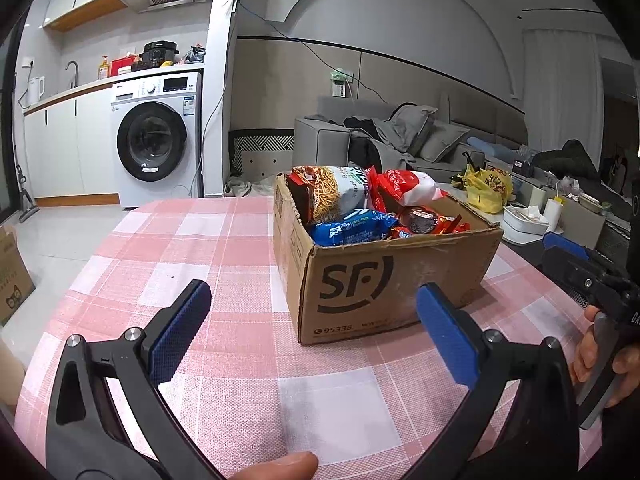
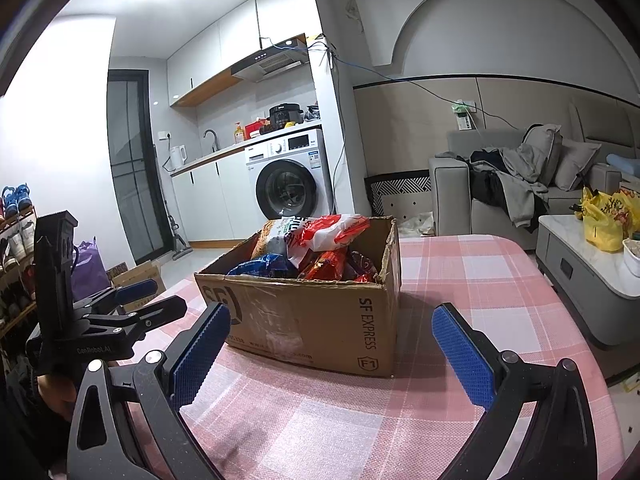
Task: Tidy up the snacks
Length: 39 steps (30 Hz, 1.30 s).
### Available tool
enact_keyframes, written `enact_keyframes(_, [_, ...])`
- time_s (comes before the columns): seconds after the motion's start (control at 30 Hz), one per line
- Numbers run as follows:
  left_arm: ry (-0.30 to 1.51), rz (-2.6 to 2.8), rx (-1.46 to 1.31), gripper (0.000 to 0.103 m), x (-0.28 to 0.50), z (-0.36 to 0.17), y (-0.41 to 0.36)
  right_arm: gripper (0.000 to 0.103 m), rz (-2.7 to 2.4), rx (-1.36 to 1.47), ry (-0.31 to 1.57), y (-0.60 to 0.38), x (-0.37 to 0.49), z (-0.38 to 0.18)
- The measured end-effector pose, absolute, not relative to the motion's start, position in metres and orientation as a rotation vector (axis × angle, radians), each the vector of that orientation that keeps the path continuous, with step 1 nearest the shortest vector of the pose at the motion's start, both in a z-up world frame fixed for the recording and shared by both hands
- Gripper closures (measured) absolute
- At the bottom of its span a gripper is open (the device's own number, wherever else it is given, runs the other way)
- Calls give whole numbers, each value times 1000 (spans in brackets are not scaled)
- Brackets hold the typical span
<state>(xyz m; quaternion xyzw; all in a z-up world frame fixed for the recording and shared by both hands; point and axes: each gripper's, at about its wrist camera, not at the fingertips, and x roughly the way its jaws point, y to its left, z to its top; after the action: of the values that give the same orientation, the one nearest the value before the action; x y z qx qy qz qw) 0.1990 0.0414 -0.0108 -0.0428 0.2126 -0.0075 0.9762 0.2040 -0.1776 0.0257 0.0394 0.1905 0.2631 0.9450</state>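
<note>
Both hand-held grippers, left hand-held gripper (image 1: 312, 316) and right hand-held gripper (image 2: 331, 340), hover with fingers spread apart and empty, facing the cardboard box (image 1: 384, 280) of snacks (image 1: 352, 208) on the checked counter (image 1: 224, 248).

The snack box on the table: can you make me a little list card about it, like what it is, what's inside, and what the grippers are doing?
box: open cardboard box, upright on the pink checked tablecloth
inside: blue packet, red and white bag, noodle snack bag, red packets
left gripper: open, empty, short of the box
right gripper: open, empty, short of the box
</note>
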Motion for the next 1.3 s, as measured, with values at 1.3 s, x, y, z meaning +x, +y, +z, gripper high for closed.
enact_keyframes(1.3, [426,-15,-88,0,200,-14,40,0,541,72,389,-179,205,24])
